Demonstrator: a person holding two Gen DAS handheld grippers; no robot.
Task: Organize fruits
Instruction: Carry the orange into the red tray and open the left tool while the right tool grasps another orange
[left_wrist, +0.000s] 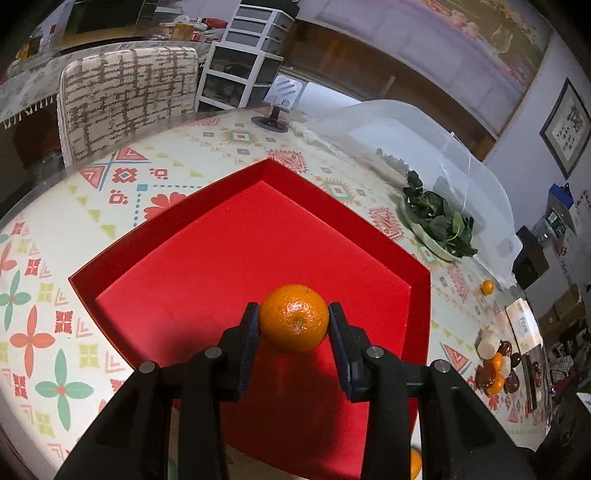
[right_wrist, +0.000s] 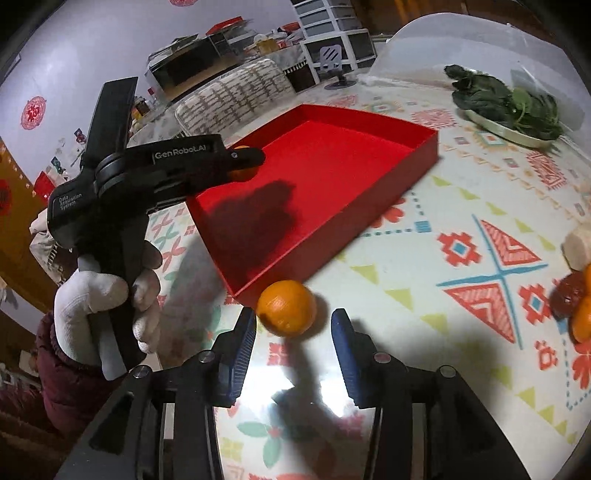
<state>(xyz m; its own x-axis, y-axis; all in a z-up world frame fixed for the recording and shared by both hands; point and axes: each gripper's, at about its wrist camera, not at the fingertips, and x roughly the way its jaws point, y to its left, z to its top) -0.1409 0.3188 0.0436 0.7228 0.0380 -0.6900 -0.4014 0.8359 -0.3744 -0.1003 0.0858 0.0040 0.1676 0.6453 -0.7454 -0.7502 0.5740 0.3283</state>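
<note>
Black left claw, marked "GenRobot.AI", grips an orange; right claw gapes, seemingly clear of another orange

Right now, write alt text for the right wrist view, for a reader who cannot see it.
The right gripper, jaws open, points at an orange lying on the patterned tablecloth beside the corner of an empty red tray. At left, a gloved hand holds the left gripper, shut on a second orange over the tray's edge.
</note>
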